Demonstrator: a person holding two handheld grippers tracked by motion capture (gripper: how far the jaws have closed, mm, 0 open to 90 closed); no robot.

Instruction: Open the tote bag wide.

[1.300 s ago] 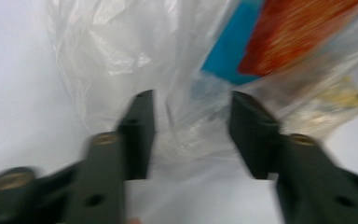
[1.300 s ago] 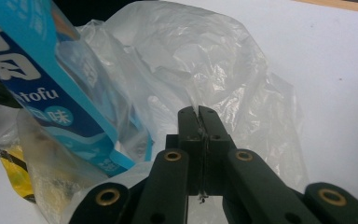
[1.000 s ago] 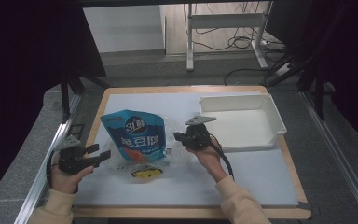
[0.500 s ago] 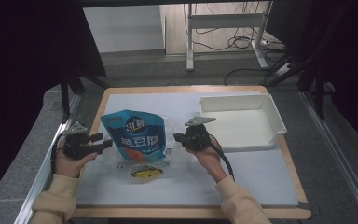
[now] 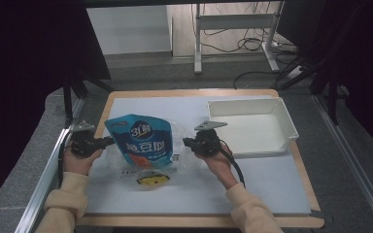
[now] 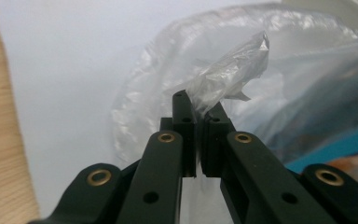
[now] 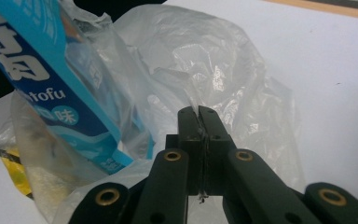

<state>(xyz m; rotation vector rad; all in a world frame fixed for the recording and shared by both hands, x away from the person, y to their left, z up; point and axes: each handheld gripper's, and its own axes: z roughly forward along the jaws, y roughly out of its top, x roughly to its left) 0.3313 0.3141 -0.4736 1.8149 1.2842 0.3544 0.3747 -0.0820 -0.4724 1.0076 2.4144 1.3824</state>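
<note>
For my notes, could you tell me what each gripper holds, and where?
Both hold the clear plastic bag: left gripper pinches a film edge, right gripper the opposite edge.

I see a clear, crinkled bag [image 5: 175, 145] at frame centre, holding a blue pouch [image 5: 138, 141] with white lettering and an orange patch, plus a yellow packet [image 5: 150, 180] lower down. The tray [image 5: 277, 111] at right is white, on a pale grey mat [image 5: 184, 194] over a tan wood table [image 5: 301, 170]. Both grippers are black; the sleeves [image 5: 70, 199] are cream.
</note>
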